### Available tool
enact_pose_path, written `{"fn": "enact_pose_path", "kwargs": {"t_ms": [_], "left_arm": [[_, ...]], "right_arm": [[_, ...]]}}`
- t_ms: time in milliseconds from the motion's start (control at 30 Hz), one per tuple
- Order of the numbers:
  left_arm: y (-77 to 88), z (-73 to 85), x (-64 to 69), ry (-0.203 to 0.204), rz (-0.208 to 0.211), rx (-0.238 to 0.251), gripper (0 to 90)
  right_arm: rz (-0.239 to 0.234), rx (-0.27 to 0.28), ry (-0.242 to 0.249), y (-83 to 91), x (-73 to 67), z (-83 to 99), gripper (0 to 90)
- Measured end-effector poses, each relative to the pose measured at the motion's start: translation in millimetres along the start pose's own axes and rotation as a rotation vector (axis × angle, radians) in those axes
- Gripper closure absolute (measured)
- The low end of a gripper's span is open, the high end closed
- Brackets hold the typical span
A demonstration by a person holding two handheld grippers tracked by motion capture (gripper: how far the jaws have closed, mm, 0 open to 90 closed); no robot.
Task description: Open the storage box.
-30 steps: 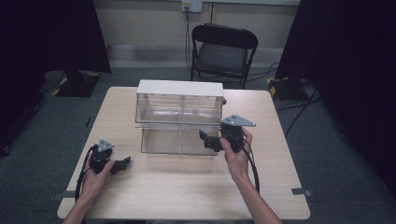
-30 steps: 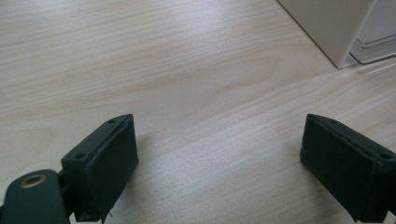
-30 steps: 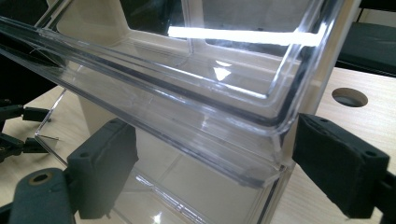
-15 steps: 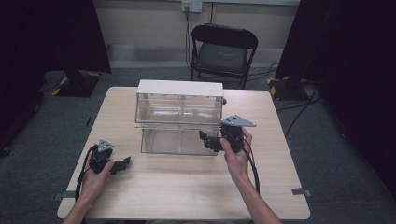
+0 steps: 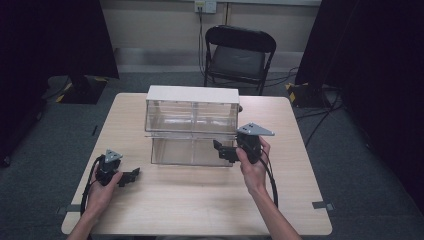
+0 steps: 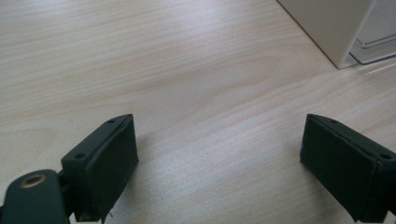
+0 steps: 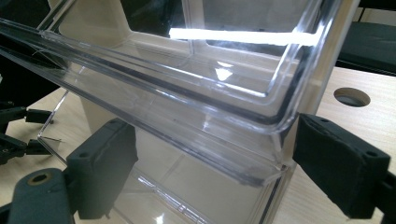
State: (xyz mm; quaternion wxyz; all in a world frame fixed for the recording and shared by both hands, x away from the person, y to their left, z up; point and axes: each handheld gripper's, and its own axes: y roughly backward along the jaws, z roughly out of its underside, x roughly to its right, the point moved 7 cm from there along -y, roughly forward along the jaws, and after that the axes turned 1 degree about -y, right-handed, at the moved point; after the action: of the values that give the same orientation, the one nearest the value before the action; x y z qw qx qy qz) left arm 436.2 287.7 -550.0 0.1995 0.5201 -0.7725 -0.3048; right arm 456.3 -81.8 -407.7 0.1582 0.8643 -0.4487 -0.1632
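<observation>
**K:** On the table's [image 5: 200,210] near-left edge: left gripper [image 5: 131,176], held low, jaws pointing right toward the drawer cabinet [image 5: 192,125]. Its own view has the jaws spread wide, bare wood between them, gripping nothing.

**M:** Touching the cabinet?

**K:** No. Apart from it. Only the cabinet's cream side wall [image 6: 334,28] and a bit of clear drawer sit at the top right of that view.

**M:** Cabinet position?

**K:** Mid-table, slightly toward the far side. White top, two rows of clear drawers. Lower drawer [image 5: 192,150] is pulled out toward the person, sticking forward of the upper row.

**M:** Right side?

**K:** Right gripper [image 5: 220,150] is at the lower drawer's right front corner [image 7: 275,158], jaws pointing left. Jaws are wide apart, one in front of the clear wall, the other outside the corner. Not clamped on it. Can't tell if either pad touches the plastic.

**M:** Behind?

**K:** Black folding chair [image 5: 239,55] past the far edge.
</observation>
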Motion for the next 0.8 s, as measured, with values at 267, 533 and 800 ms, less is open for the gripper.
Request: {"fn": "enact_pose_path", "kwargs": {"t_ms": [267, 533, 800], "left_arm": [[0.0, 0.0, 0.0, 0.0, 0.001, 0.0, 10.5], [0.0, 0.0, 0.0, 0.0, 0.0, 0.0, 10.5], [-0.1, 0.0, -0.1, 0.0, 0.0, 0.0, 10.5]], "right_arm": [[0.003, 0.002, 0.004, 0.1, -0.2, -0.1, 13.2], [0.004, 0.003, 0.003, 0.2, -0.4, -0.2, 13.2], [0.003, 0.005, 0.002, 0.0, -0.2, 0.0, 13.0]]}}
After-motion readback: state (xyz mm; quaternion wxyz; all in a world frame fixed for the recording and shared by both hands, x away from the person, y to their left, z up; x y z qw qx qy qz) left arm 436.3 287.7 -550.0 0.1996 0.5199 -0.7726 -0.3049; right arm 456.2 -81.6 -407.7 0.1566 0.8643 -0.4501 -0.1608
